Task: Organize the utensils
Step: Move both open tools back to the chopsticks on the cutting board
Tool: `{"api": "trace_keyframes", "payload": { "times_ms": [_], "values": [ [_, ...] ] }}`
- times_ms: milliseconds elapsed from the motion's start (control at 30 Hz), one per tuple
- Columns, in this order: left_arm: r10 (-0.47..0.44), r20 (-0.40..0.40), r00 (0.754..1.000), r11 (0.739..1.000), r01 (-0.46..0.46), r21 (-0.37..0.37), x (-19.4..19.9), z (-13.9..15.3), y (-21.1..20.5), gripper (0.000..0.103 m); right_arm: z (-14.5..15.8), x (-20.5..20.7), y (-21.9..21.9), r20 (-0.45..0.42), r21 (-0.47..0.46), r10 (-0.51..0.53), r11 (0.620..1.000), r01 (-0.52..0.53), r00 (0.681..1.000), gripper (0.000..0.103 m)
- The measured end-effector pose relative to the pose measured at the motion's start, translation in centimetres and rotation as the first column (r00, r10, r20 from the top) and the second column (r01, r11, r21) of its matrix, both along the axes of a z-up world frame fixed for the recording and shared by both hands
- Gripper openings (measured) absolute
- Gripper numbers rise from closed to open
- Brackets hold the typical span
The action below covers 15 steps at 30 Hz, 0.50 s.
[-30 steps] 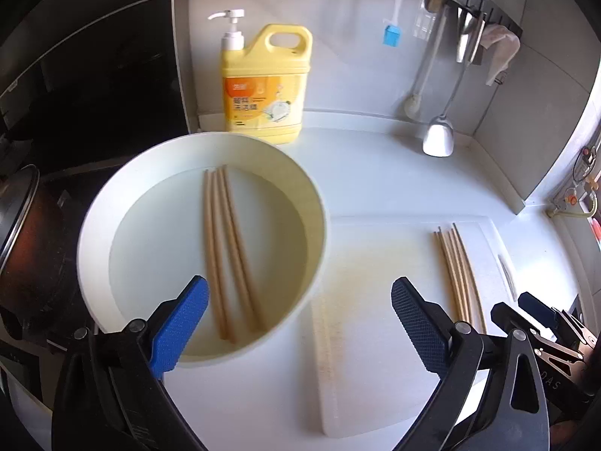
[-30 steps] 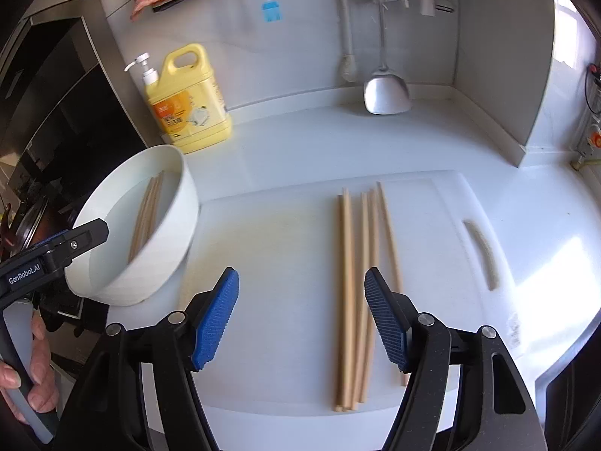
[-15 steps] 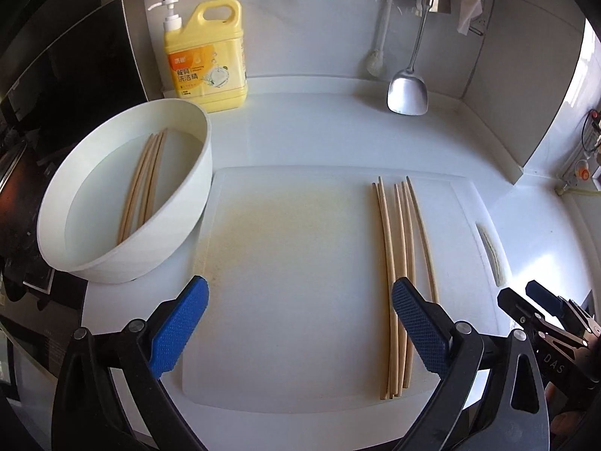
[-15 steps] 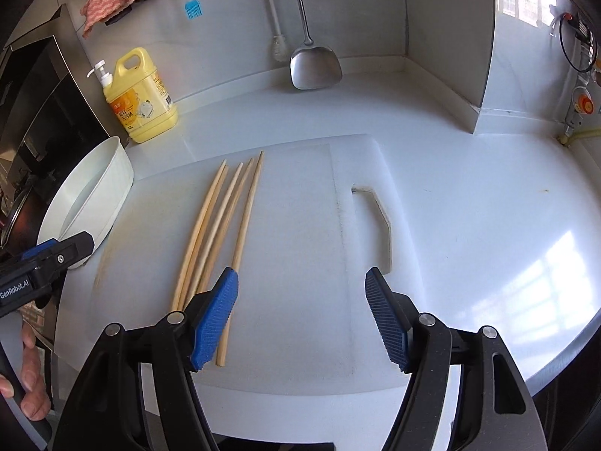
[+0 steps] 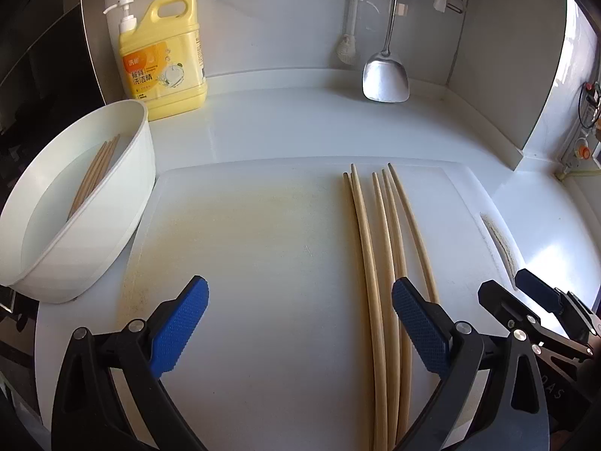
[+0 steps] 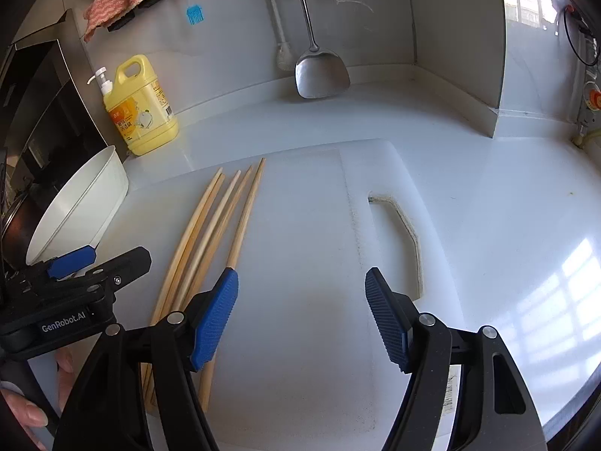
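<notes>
Several wooden chopsticks (image 5: 379,248) (image 6: 210,225) lie side by side on a white cutting board (image 5: 263,233) (image 6: 311,233). More chopsticks (image 5: 95,173) rest in water inside a white bowl (image 5: 124,203) (image 6: 75,210) at the board's left. My left gripper (image 5: 300,323) hangs open over the board's near middle, its right finger just above the chopsticks. My right gripper (image 6: 300,315) is open over bare board to the right of the chopsticks, its left finger beside the nearest one. Each gripper shows at the edge of the other's view.
A yellow dish soap bottle (image 5: 165,56) (image 6: 139,109) stands behind the bowl. A metal spatula (image 5: 385,75) (image 6: 319,71), a brush and a blue silicone brush (image 6: 195,13) hang on the back wall. A person's hand (image 6: 33,406) holds the left gripper. A dark stove lies at the left.
Both grippers dropped lower over the board. The left view swung right from the bowl to the chopsticks on the board. The right view slid right, past the chopsticks.
</notes>
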<state>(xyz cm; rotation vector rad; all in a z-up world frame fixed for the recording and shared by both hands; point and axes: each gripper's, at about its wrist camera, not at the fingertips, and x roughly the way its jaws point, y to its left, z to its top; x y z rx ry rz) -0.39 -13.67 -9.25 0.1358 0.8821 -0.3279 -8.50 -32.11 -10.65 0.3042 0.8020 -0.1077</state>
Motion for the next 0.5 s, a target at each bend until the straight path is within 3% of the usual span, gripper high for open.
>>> {"api": "trace_keyframes", "payload": {
  "times_ms": [200, 500],
  "values": [
    [-0.021, 0.017, 1.000, 0.998, 0.020, 0.055, 0.3, -1.2, -1.1, 0.096, -0.8, -0.1, -0.5, -0.013, 0.002, -0.021, 1.000, 0.021, 1.000, 0.067],
    [0.028, 0.009, 1.000, 0.999, -0.028, 0.047, 0.8, -2.4, 0.3, 0.097, -1.0, 0.3, 0.6, -0.024, 0.001, 0.012, 1.000, -0.012, 1.000, 0.067]
  ]
}}
